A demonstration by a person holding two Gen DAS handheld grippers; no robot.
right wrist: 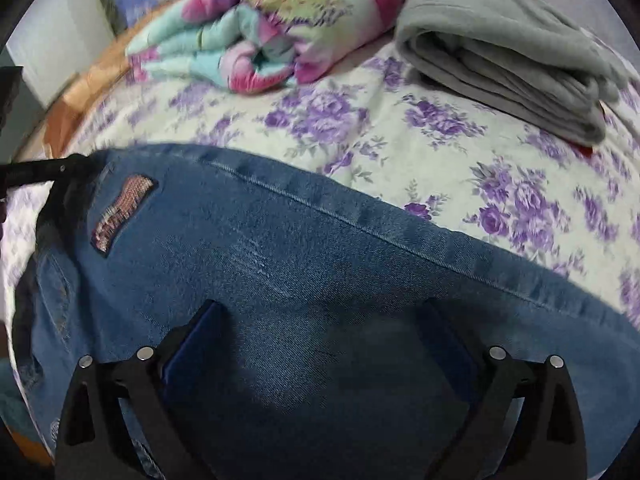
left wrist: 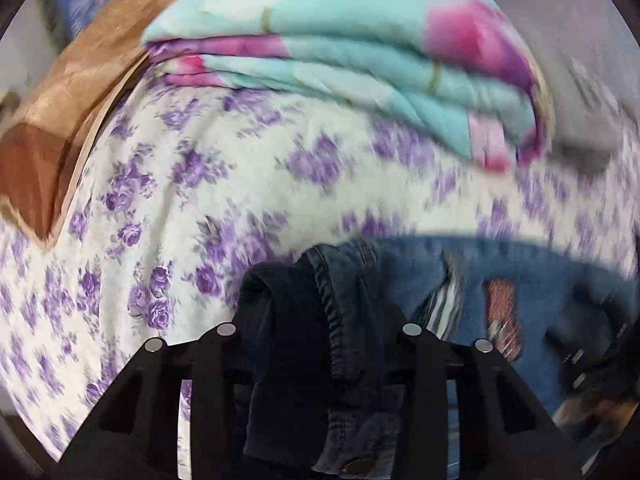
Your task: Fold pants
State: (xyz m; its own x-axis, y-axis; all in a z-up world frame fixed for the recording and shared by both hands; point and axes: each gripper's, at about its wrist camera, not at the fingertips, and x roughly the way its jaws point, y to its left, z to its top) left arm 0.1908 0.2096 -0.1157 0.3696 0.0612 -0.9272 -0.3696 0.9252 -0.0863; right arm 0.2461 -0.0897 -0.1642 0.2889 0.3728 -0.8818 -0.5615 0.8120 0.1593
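The blue denim pants (right wrist: 304, 264) lie spread on the flowered bed sheet (right wrist: 400, 128), with a brown leather patch (right wrist: 120, 212) at the waistband on the left. My left gripper (left wrist: 320, 320) is shut on a bunched dark fold of the pants (left wrist: 320, 344) and holds it up off the sheet. It also shows as a dark arm at the left edge of the right wrist view (right wrist: 48, 172). My right gripper (right wrist: 320, 320) is open, its fingers spread wide just above the flat denim, with nothing between them.
A folded teal and pink floral quilt (left wrist: 340, 52) lies at the far side of the bed. A folded grey blanket (right wrist: 512, 48) lies to its right. A brown bed edge (left wrist: 60, 120) runs along the left.
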